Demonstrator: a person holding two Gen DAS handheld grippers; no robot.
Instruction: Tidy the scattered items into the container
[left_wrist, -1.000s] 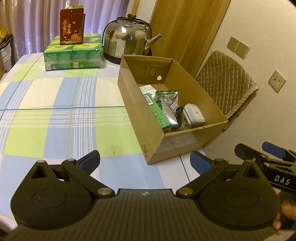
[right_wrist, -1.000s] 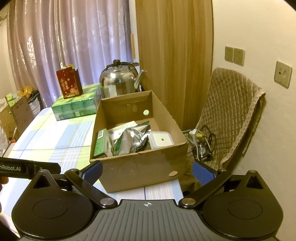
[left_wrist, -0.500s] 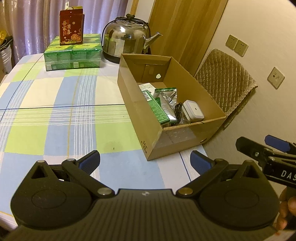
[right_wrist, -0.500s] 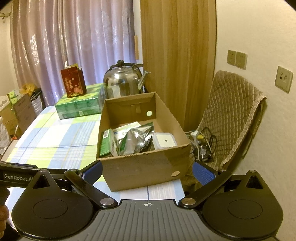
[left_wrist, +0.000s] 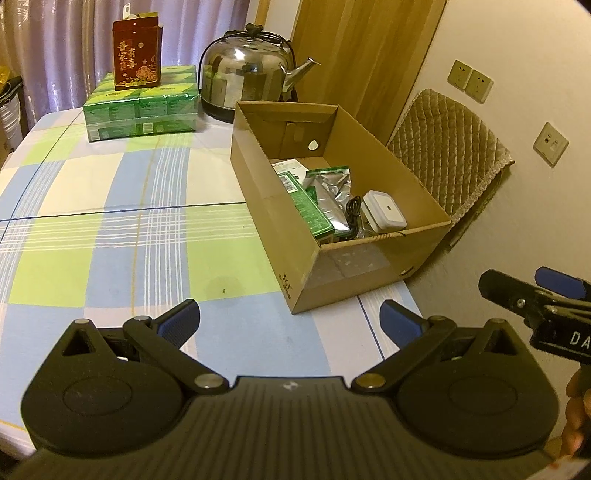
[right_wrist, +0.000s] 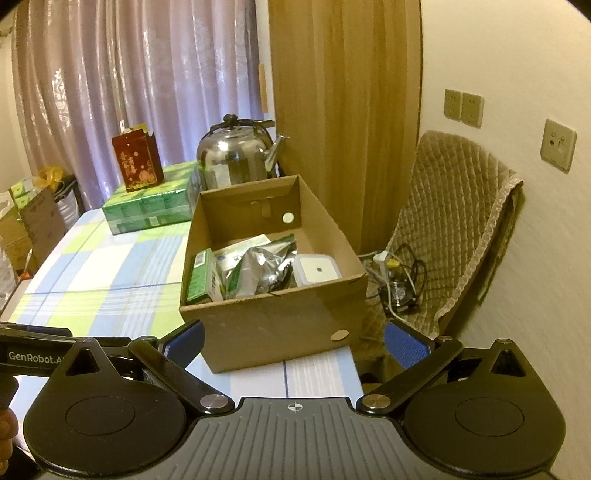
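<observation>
Power strip (right_wrist: 384, 258) behind cardboard box (right_wrist: 280, 321): right wrist view only.

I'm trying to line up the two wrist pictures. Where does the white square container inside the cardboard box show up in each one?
Left wrist: the white container lies right of centre, in the near right corner of the cardboard box.
Right wrist: the white container sits at centre, again in the box's near right corner, beside the silver pouch.
Shared landmark: the steel kettle behind the box.
</observation>
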